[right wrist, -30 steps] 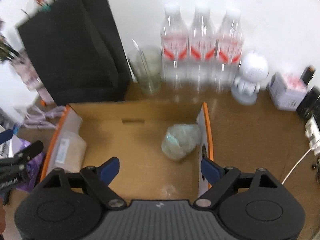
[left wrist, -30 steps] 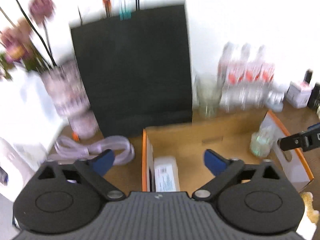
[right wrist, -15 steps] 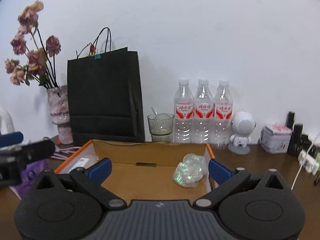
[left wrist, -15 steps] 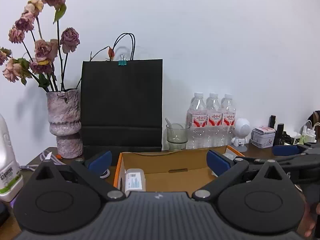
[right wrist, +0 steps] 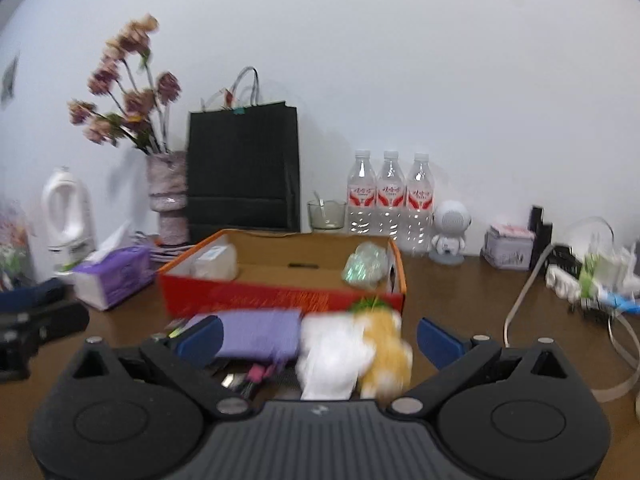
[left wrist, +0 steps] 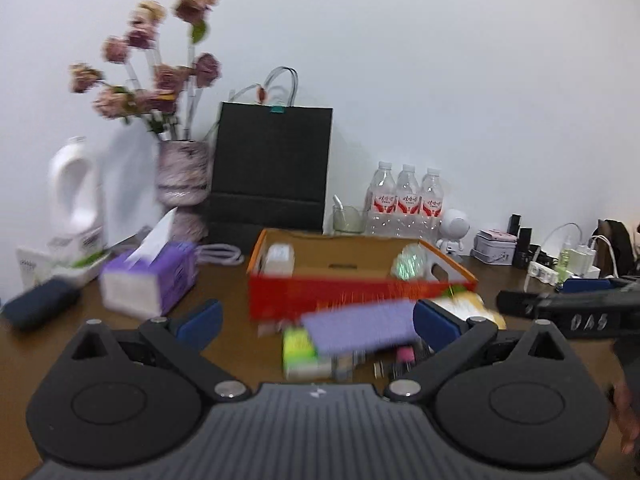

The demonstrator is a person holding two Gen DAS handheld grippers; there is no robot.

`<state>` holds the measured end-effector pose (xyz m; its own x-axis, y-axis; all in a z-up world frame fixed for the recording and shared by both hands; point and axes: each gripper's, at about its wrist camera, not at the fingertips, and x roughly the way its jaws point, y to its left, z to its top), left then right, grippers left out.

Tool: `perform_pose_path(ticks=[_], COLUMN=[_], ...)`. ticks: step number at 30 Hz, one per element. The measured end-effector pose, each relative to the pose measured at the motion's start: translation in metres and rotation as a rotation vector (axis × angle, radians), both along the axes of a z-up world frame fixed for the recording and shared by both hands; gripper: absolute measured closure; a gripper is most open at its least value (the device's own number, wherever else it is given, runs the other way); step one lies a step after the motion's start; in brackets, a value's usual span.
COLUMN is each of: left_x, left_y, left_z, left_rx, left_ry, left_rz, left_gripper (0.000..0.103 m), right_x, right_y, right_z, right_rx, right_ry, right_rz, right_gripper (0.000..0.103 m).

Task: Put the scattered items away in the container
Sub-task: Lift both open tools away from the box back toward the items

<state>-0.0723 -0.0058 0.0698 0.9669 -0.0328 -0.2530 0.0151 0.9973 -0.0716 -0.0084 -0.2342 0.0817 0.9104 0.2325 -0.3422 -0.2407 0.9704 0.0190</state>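
An orange cardboard box [left wrist: 360, 294] [right wrist: 280, 298] stands mid-table, holding a white packet [left wrist: 278, 258] [right wrist: 214, 262] and a crumpled shiny bag [left wrist: 410, 266] [right wrist: 364, 266]. In front of it lie scattered items: a flat purple pack [left wrist: 360, 326] [right wrist: 260, 334], a green-and-white pack [left wrist: 298, 350], a white and yellow soft thing [right wrist: 352, 352] and small bits. My left gripper [left wrist: 316, 320] hangs open just before this pile, nothing between its fingers. My right gripper [right wrist: 320, 340] is open wide over the same pile, pads touching nothing. Blur hides finer detail.
A black paper bag [left wrist: 272, 168], a vase of dried flowers [left wrist: 182, 176], three water bottles [right wrist: 390, 196], a glass [right wrist: 326, 214] and a white figurine [right wrist: 450, 226] line the wall. A purple tissue box [left wrist: 148, 278] and white jug [left wrist: 74, 196] stand left. Cables and a power strip [right wrist: 576, 280] lie right.
Both grippers have pulled back from above the box and sunk lower. The scattered pile in front of the box has come into view. The right jaws have widened.
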Motion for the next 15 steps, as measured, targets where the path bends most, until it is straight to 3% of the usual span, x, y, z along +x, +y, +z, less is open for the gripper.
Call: perform_pose_path(ticks=[4,7,11,15], left_x=[-0.057,-0.089,-0.097,-0.09], left_y=[-0.001,0.006,0.012,0.008], left_z=[-0.021,-0.029,-0.04,-0.047], left_rx=[0.066,0.071,0.068,0.094], left_ry=[0.02,0.023,0.083,0.09], left_rz=[-0.004,-0.001,0.001,0.01], left_gripper=[0.0,0.0,0.0,0.0], right_x=[-0.052,-0.082,-0.097,-0.096], right_y=[-0.006,-0.012,-0.009,0.004], right_z=[-0.021,-0.035,-0.052,-0.052], right_rx=[-0.025,0.036,0.058,0.047], right_ry=[0.018,0.053,0.131,0.138], right_rz=[-0.023,0.008,0.109,0.158], right_gripper=[0.0,0.0,0.0,0.0])
